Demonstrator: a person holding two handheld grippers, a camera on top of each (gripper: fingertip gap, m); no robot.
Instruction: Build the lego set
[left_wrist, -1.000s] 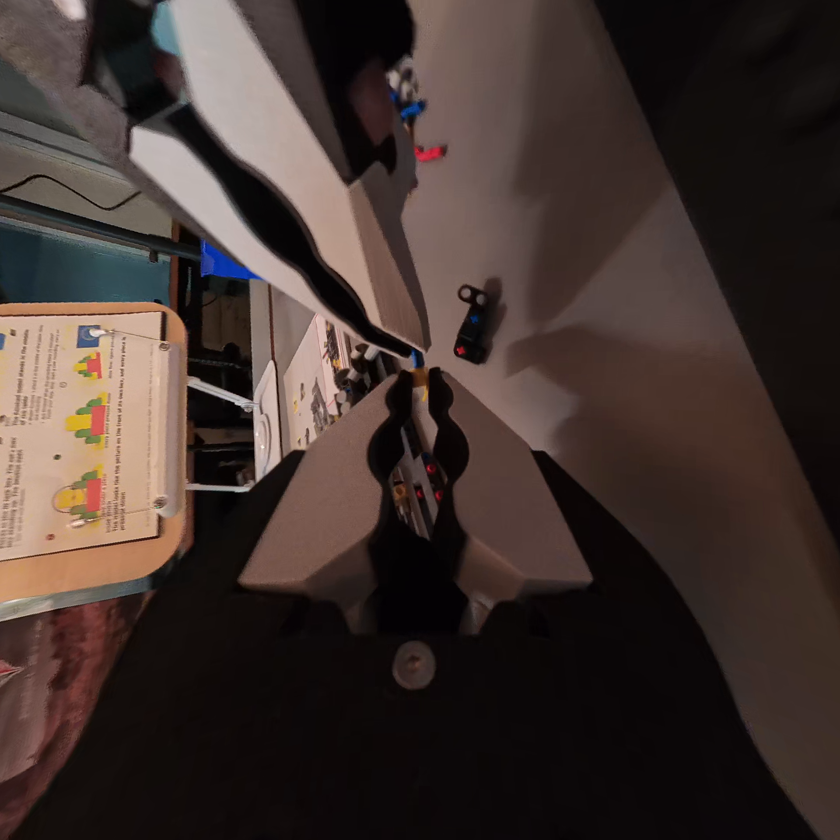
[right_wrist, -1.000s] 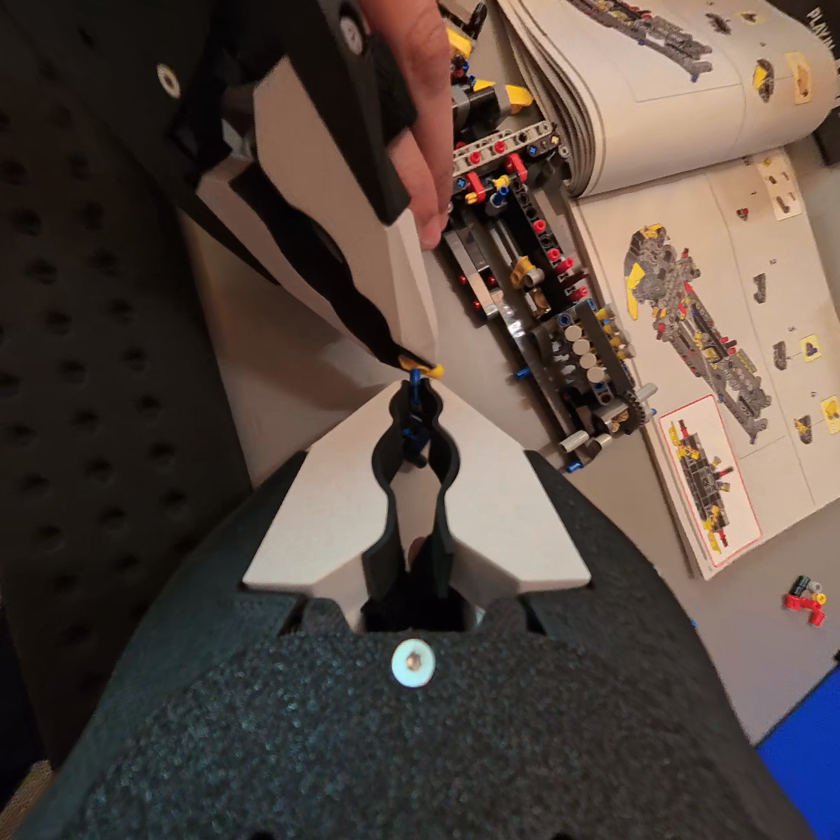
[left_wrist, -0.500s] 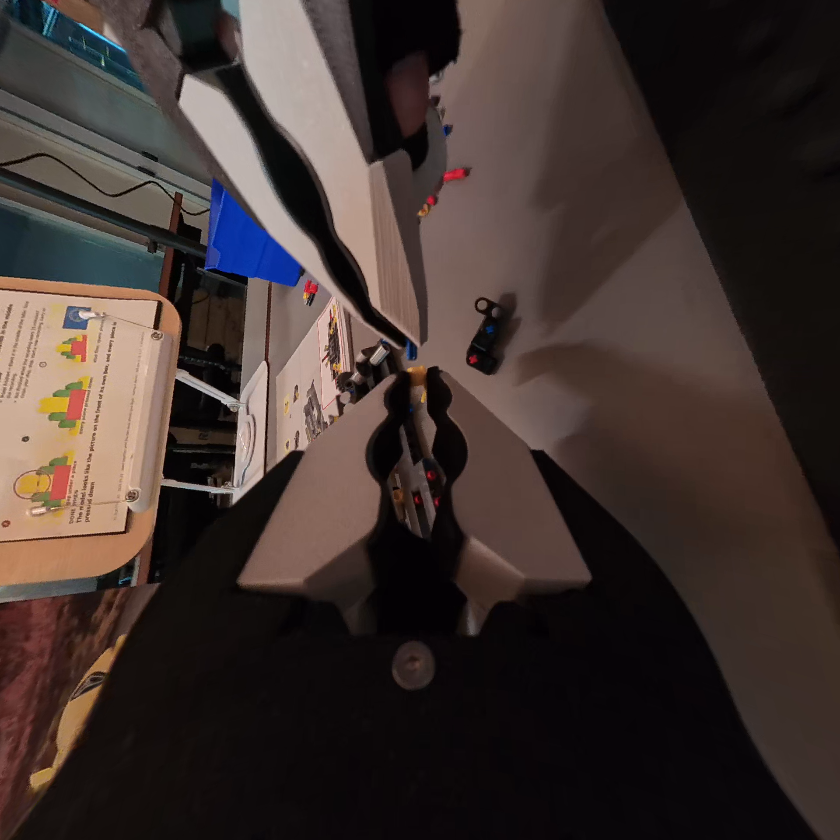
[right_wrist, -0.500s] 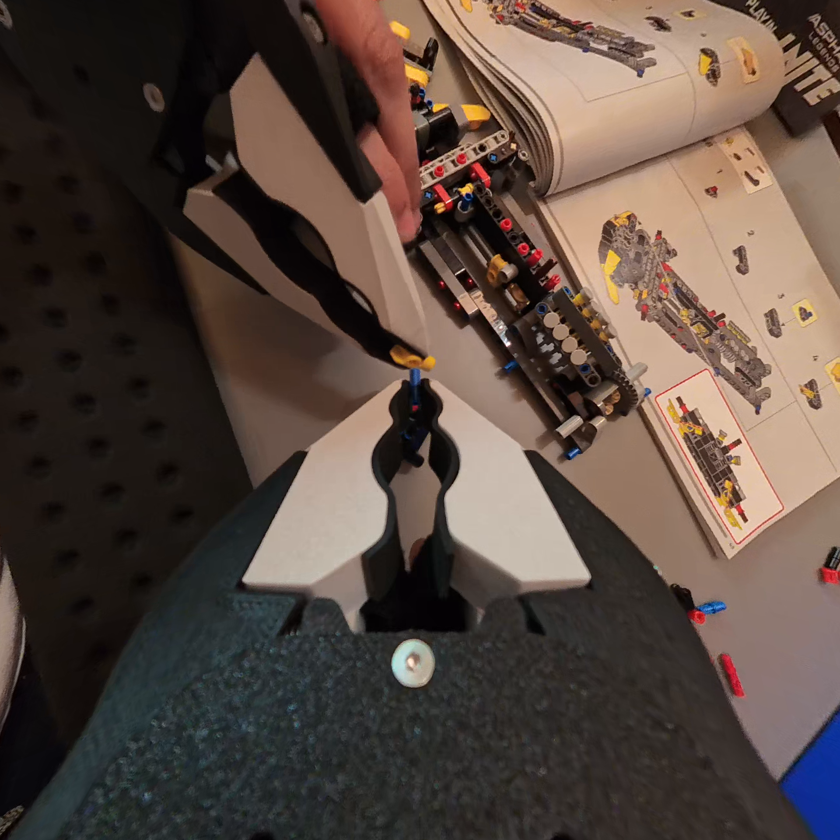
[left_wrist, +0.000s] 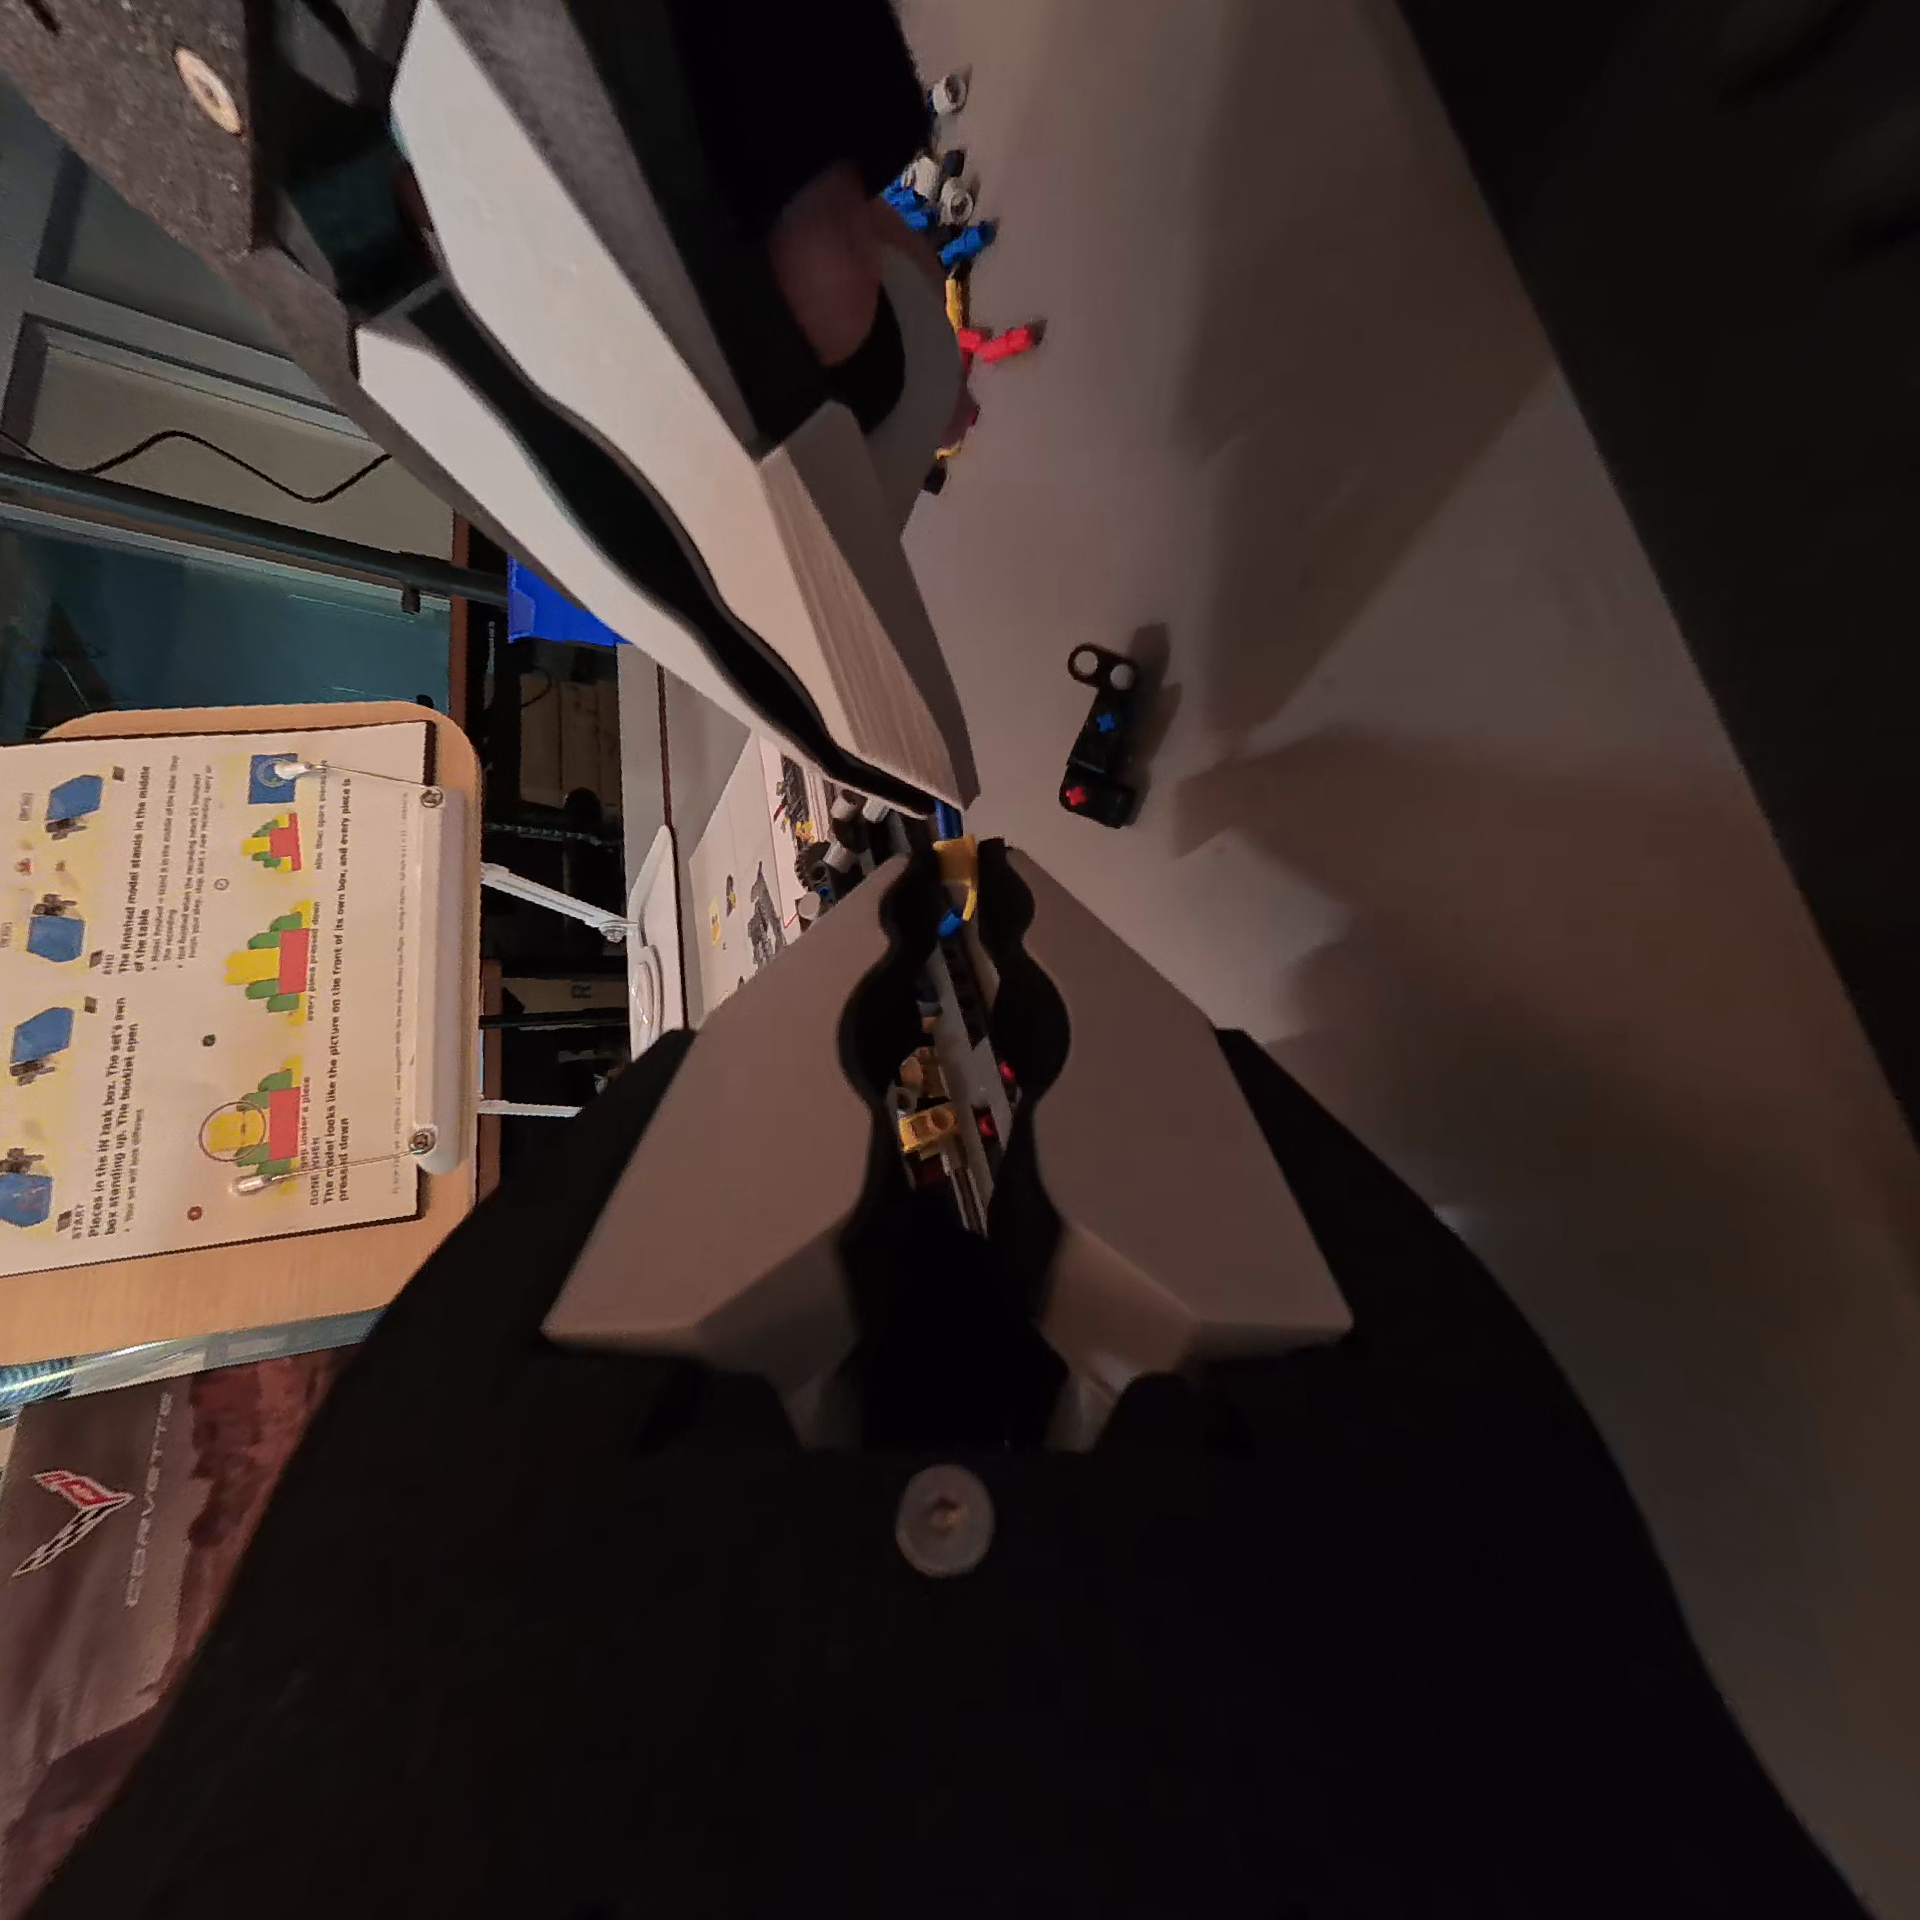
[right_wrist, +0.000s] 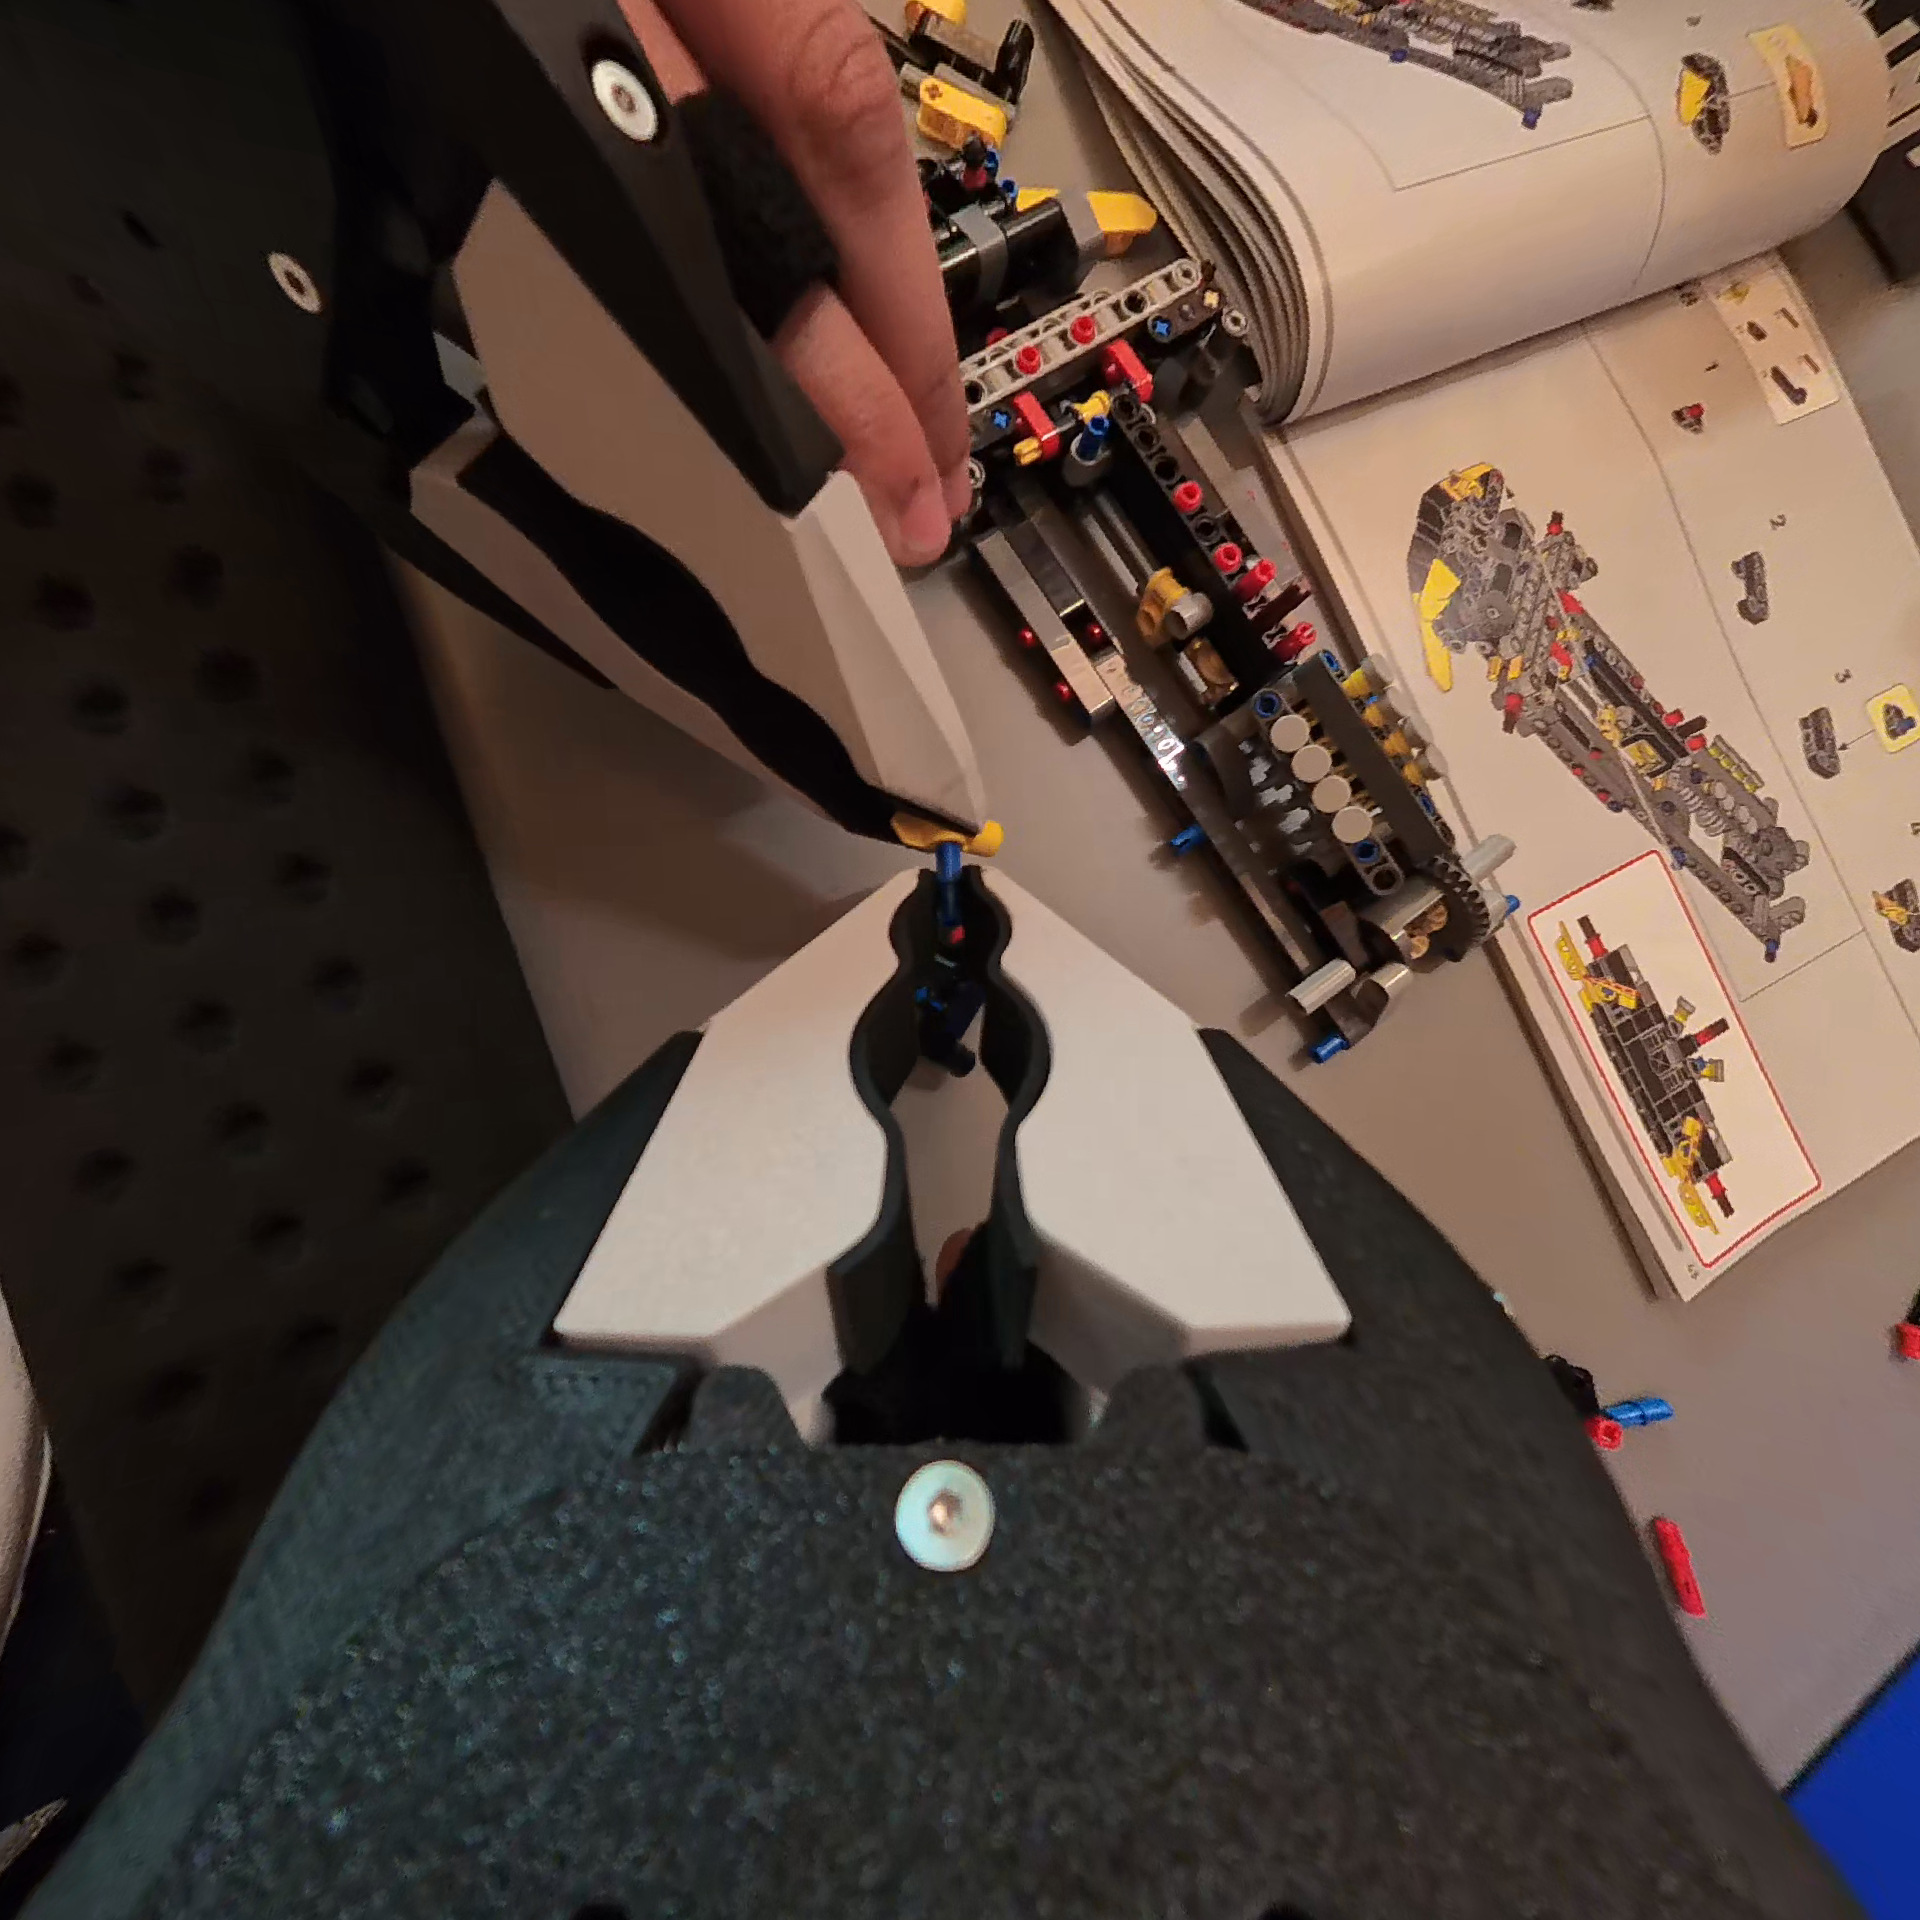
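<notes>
Step in hand: mating two small parts in mid-air above the grey bench (right_wrist: 644, 831). Left tongs (right_wrist: 940, 831) pinch a small yellow plastic connector (right_wrist: 935, 831); right tongs (right_wrist: 951, 904) are narrowed on a small black piece with a blue pin (right_wrist: 948, 868), pin tip touching the connector. Next: push the pin straight in. Half-built black-and-grey Technic chassis (right_wrist: 1195, 623) lies beside.

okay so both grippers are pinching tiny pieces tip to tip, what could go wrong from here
1. The left gripper grips the yellow piece only at its very tips; pushing could pop it loose.
2. The blue pin in the right gripper may meet the piece off-axis and twist.
</notes>
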